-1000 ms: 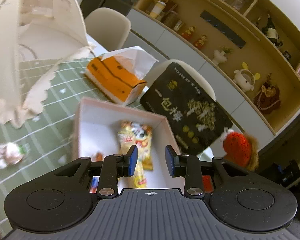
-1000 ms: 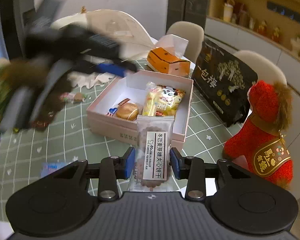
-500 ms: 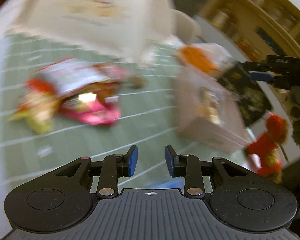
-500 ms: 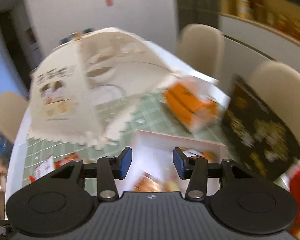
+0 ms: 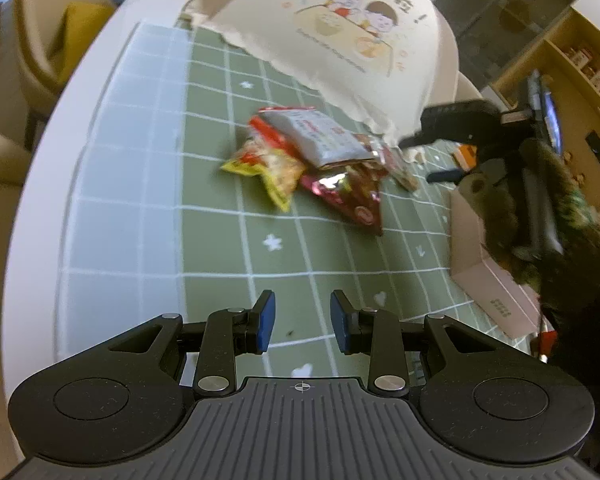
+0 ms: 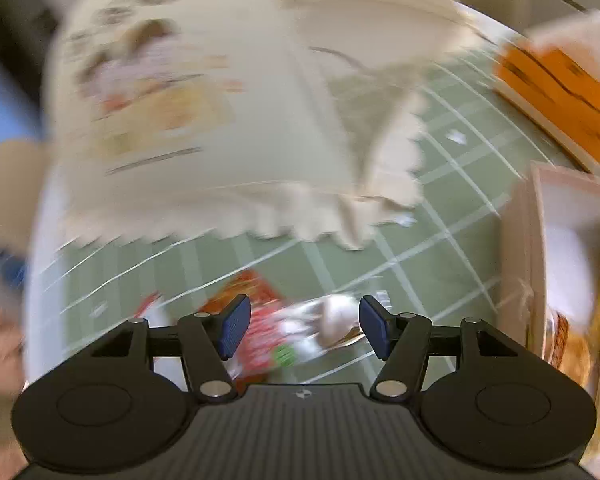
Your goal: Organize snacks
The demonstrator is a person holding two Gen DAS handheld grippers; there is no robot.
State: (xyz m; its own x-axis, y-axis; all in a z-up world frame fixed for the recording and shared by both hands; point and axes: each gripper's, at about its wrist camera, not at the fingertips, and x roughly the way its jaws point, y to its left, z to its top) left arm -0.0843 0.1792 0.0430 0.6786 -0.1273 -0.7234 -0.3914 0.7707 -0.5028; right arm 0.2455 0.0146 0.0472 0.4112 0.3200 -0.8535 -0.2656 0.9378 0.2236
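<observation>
Jaws of your right gripper (image 6: 300,326) are opening, empty, above the snack packets (image 6: 278,334); your left gripper (image 5: 303,322) is narrowly parted, empty, over bare tabletop (image 5: 148,184).

Left gripper (image 5: 302,322) angled down, fingers slightly apart, empty, right gripper (image 6: 302,330) empty, fingers opening

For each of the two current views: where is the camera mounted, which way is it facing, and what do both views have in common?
Left wrist: on the left gripper, angled down at the green mat, the snack pile ahead; the right gripper and a furry sleeve show at right.
Right wrist: on the right gripper, jaws opening, empty, above the snack pile; badly blurred.
Shared: mat, snack pile, food cover, pink box.
</observation>
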